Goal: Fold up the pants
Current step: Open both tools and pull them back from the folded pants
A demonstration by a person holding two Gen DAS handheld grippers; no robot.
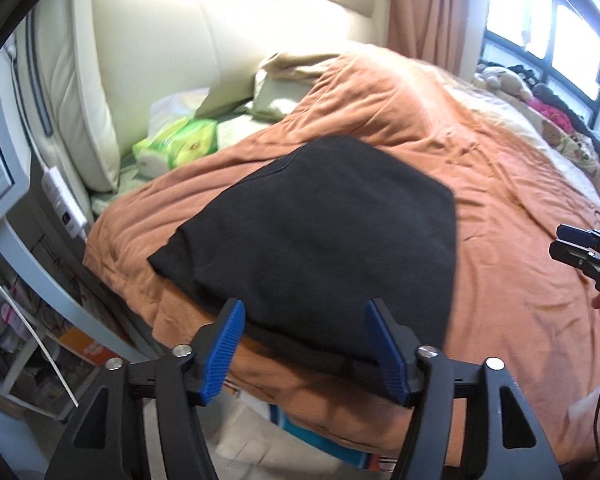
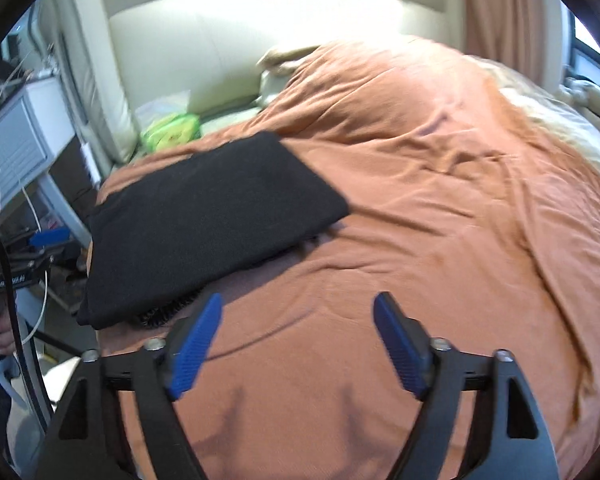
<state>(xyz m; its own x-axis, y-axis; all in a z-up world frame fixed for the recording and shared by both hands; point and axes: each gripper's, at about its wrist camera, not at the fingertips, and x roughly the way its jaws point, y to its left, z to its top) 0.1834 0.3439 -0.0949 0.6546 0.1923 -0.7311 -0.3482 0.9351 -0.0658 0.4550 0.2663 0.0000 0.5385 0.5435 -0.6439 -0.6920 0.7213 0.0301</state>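
Folded black fabric pants (image 1: 312, 232) lie flat on the rumpled orange bed quilt (image 1: 500, 240), near its edge. Left tongs (image 1: 305, 346) gape wide, empty, over the pants' near edge. Right tongs (image 2: 298, 344) wide apart, empty, above bare quilt beside them.

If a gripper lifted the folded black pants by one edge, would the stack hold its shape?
Probably not: the black pants are soft fabric in loose layers, so they would likely droop and unfold. Pushed, they may drag on the wrinkled orange duvet rather than slide.

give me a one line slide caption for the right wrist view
Open right gripper hovers over the orange duvet, beside the folded black pants.
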